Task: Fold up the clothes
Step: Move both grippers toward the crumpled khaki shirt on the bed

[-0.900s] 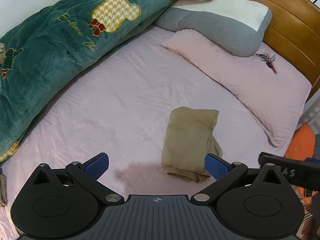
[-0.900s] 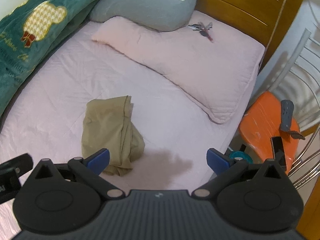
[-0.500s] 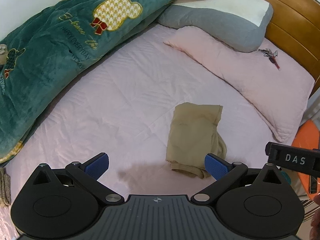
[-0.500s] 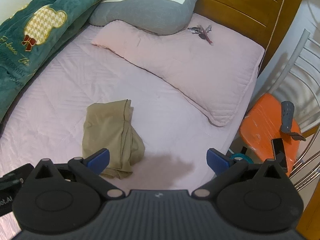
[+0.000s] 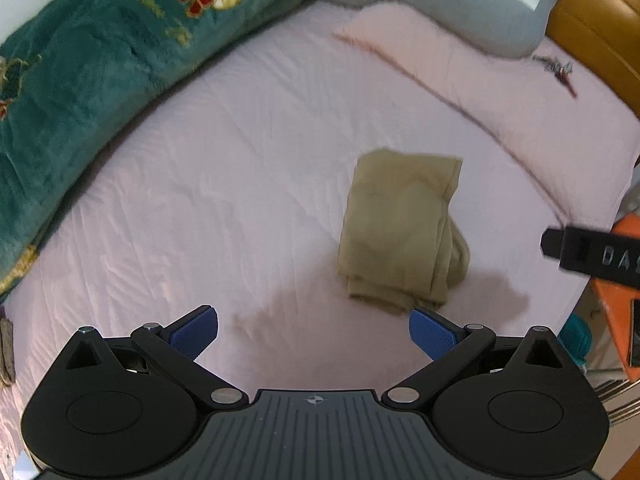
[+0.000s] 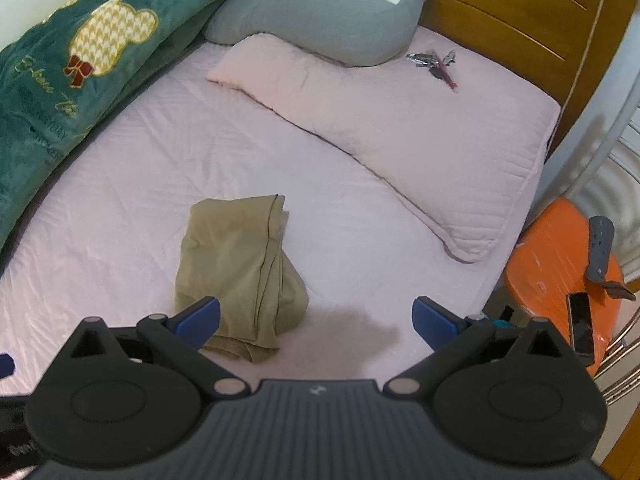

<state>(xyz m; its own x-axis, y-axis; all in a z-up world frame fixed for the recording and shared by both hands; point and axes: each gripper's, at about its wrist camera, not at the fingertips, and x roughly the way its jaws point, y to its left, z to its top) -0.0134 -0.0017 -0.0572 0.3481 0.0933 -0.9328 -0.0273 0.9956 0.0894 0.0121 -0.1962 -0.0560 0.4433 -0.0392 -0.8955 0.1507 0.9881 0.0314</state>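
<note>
A tan garment [image 5: 400, 228] lies folded into a small rectangle on the pink bed sheet [image 5: 224, 168], with a bunched edge on its right side. It also shows in the right wrist view [image 6: 236, 272]. My left gripper [image 5: 314, 330] is open and empty, held above the sheet just short of the garment's near edge. My right gripper [image 6: 316, 318] is open and empty, above the sheet with its left fingertip [image 6: 198, 316] in front of the garment's near corner. Part of the right gripper [image 5: 592, 254] shows at the right of the left wrist view.
A green plush blanket [image 6: 52, 80] is heaped along the left. A pink pillow [image 6: 400, 136] and a grey pillow [image 6: 320, 28] lie at the wooden headboard [image 6: 520, 12], with keys [image 6: 436, 64] on the pink pillow. An orange stool [image 6: 560, 264] stands by the bed's right edge.
Both grippers have drawn back and risen slightly from the garment, staying open. The garment has not moved.
</note>
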